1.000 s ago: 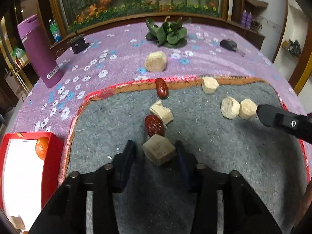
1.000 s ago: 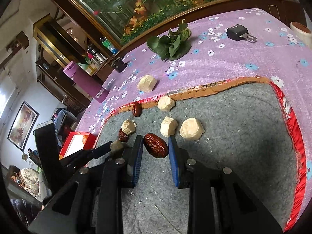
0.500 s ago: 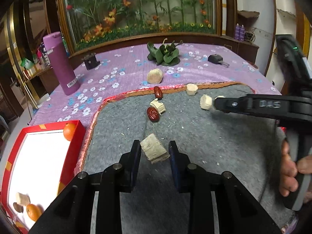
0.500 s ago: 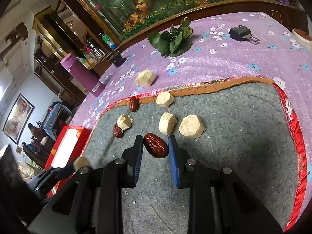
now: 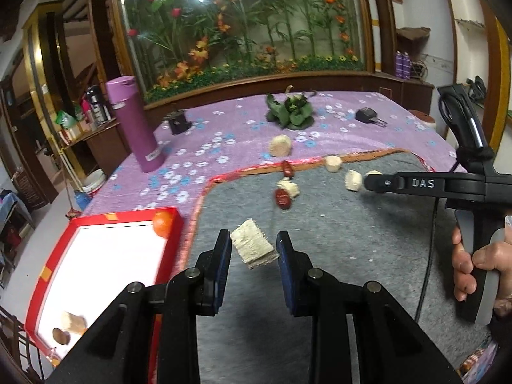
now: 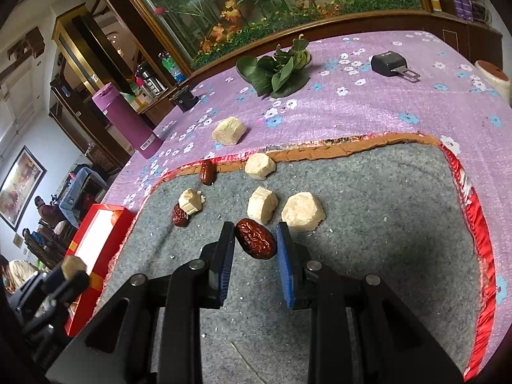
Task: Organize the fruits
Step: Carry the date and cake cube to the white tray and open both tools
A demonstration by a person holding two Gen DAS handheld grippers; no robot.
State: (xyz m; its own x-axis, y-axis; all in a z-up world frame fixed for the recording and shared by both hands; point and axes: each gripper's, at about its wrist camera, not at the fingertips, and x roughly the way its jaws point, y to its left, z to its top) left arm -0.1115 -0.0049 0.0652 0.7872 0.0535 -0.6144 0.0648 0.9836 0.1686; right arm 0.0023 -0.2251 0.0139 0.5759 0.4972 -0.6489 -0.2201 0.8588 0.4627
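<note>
Grey felt mat [image 5: 336,256] over a purple flowered tablecloth [image 6: 368,108], planted glass case behind. Nearest, my left gripper [image 5: 253,249] clamps a pale fibrous chunk [image 5: 253,249], lifted off the mat just beside the red tray [image 5: 105,256]. My right gripper [image 6: 256,240] is closed on a red date [image 6: 255,238]. Beyond lie more chunks and dates. Risk: the chunk sits skewed between the pads; I judge it could twist free short of the tray.
</note>
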